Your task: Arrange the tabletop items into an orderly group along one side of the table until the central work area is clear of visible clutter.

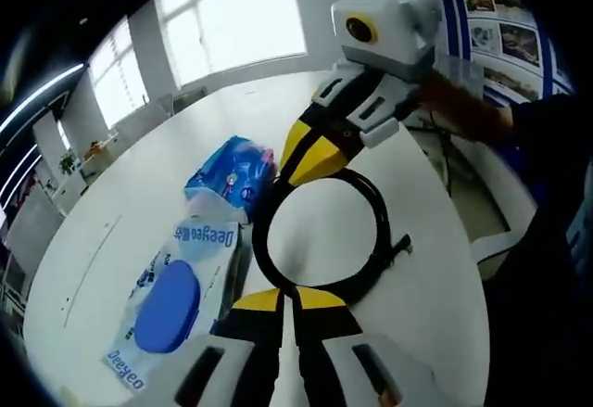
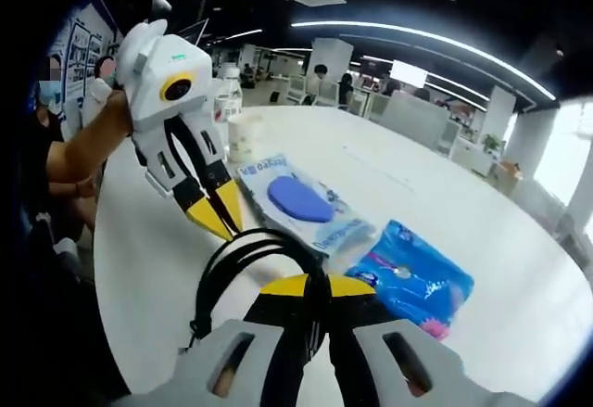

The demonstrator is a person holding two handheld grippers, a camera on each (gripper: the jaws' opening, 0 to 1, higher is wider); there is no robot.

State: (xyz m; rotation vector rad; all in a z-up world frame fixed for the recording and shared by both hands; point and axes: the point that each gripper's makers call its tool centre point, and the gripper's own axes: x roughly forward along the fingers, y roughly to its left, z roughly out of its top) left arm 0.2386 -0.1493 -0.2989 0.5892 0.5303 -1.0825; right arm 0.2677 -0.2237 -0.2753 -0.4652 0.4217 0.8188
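A black cable coil (image 1: 380, 212) lies as an open loop on the white round table (image 1: 130, 184). My left gripper (image 1: 289, 298) is shut on the coil's near side. My right gripper (image 1: 285, 175) comes in from the upper right and is shut on the opposite side. In the right gripper view my right gripper (image 2: 320, 286) pinches the cable coil (image 2: 208, 277), and my left gripper (image 2: 232, 231) holds it from the left. A white wet-wipes pack (image 1: 176, 286) (image 2: 301, 198) with a blue lid and a blue tissue pack (image 1: 232, 171) (image 2: 408, 277) lie beside the loop.
A paper cup (image 2: 243, 138) and a clear bottle (image 2: 227, 92) stand on the table (image 2: 445, 175) behind the wipes. A person's arm (image 1: 463, 110) holds the right gripper at the table's edge. Bare tabletop stretches towards the windows.
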